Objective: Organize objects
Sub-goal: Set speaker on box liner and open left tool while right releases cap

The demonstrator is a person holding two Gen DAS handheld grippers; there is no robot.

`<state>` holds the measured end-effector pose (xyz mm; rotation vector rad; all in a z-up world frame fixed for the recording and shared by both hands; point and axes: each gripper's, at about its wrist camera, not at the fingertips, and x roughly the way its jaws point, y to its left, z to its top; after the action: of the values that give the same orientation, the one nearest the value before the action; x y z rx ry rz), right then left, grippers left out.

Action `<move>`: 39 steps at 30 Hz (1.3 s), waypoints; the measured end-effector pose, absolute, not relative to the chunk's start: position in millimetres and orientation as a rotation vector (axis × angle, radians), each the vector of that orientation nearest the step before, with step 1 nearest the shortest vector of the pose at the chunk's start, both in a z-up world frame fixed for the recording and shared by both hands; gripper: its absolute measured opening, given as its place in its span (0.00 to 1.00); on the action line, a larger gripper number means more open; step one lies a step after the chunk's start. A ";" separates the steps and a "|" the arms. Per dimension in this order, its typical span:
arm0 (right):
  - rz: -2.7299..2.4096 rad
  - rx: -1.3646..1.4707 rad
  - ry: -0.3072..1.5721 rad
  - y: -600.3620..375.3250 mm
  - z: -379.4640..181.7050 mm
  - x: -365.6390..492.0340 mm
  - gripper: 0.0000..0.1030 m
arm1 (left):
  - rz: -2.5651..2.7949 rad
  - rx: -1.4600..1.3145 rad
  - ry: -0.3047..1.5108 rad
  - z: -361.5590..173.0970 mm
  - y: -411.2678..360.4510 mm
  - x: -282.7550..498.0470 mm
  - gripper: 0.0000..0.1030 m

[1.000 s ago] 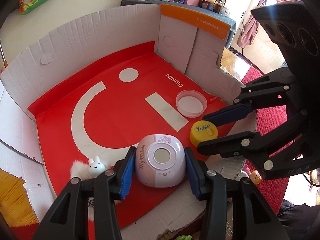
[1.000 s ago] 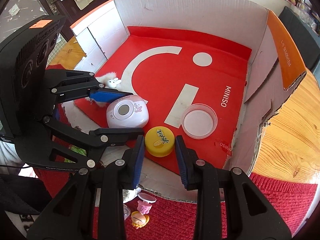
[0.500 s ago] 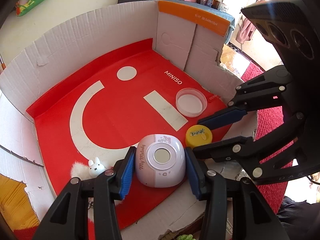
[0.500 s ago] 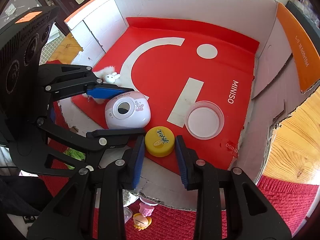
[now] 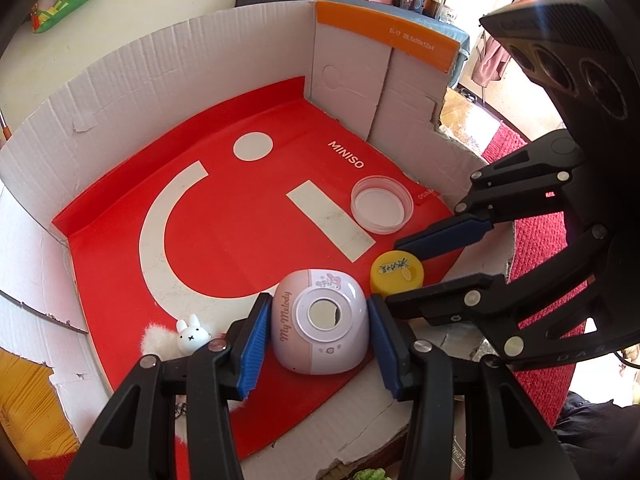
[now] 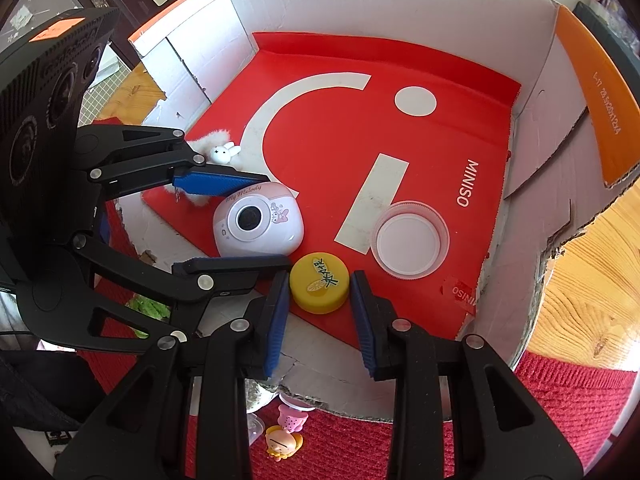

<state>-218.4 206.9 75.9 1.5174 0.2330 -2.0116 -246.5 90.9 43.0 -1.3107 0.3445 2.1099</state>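
Red paper with a white MINISO smile lines the floor of the cardboard box (image 5: 160, 92) you are working in, and everything that matters sits along its near edge. Your left gripper (image 5: 316, 332) straddles the pink-and-white My Melody case (image 5: 320, 320): the blue pads lie against or just beside its two flanks, and from the left wrist view you cannot tell for sure whether they press it, though the case fills the gap between them. Your right gripper (image 6: 320, 292) brackets the yellow cap (image 6: 319, 282) in the same way, jaws narrow, with slim slivers of space showing between each pad and the cap's rim, so it reads as not clamped. The cap rests flat on the red liner, just beside the case and near the clear round lid (image 6: 410, 239), which lies open side up, apart from both. A small white bunny figure (image 5: 192, 334) on a tuft of white fluff sits to the left of the case. Outside the box, on the red mat (image 6: 560, 400), lie a couple of tiny toy figures (image 6: 284, 436).
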 end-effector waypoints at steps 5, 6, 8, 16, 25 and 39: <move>-2.011 1.517 0.235 207.8 75.3 -217.3 0.29 | 2.110 -1.311 0.346 42.5 90.1 -245.1 0.48; -2.011 1.517 0.235 207.3 74.7 -217.7 0.29 | 2.110 -1.310 0.347 42.4 90.0 -244.7 0.48; -2.010 1.517 0.236 207.4 74.2 -217.8 0.30 | 2.110 -1.311 0.347 42.4 89.7 -244.7 0.48; -2.008 1.518 0.223 210.3 74.5 -213.7 0.30 | 2.109 -1.314 0.329 41.2 86.2 -243.6 0.48; -2.004 1.520 0.212 217.2 75.9 -206.3 0.30 | 2.112 -1.317 0.317 39.9 79.5 -239.9 0.49; -2.048 1.476 0.243 231.5 90.8 -178.7 0.54 | 2.157 -1.285 0.305 57.7 80.3 -232.2 0.50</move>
<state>-178.7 231.5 90.8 1.4762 0.2428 -2.0481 -232.2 80.3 57.7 -1.2845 0.3050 2.1572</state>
